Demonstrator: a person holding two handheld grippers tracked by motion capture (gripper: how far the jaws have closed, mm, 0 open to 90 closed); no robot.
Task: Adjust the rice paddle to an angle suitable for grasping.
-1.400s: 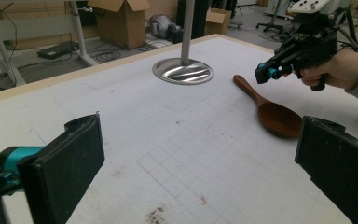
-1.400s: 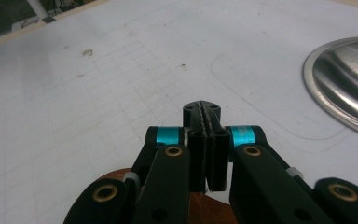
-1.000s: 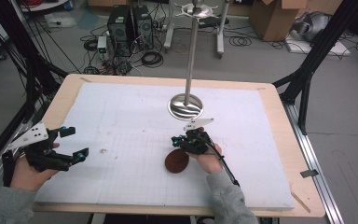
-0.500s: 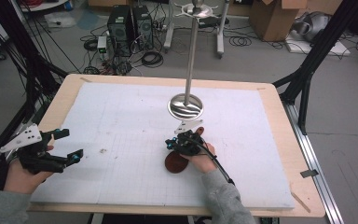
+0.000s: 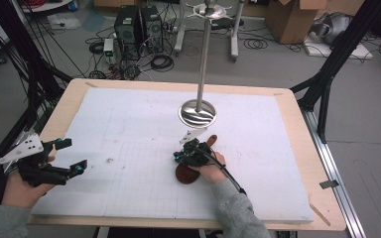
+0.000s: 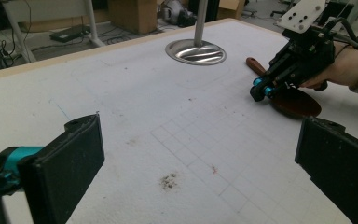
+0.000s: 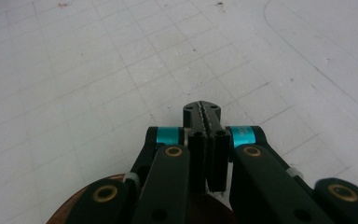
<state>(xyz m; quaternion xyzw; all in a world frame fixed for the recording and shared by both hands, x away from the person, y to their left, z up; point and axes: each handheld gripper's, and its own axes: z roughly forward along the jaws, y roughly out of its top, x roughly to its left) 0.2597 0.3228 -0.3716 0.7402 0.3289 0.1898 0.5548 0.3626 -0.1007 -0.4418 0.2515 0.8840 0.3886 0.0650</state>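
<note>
High view: white gridded mat on wooden table | left gripper wide | right gripper closed empty

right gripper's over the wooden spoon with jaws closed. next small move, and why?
Probably open the right gripper. Its jaws are shut with nothing between them, and it sits just above the brown spoon, which lies flat on the mat. Open first, then lower to grasp. The left gripper waits open, far left.

Beside the right tongs, a glossy brown wooden paddle; beyond them a polished metal stand; under them, matt white foam sheet.
</note>
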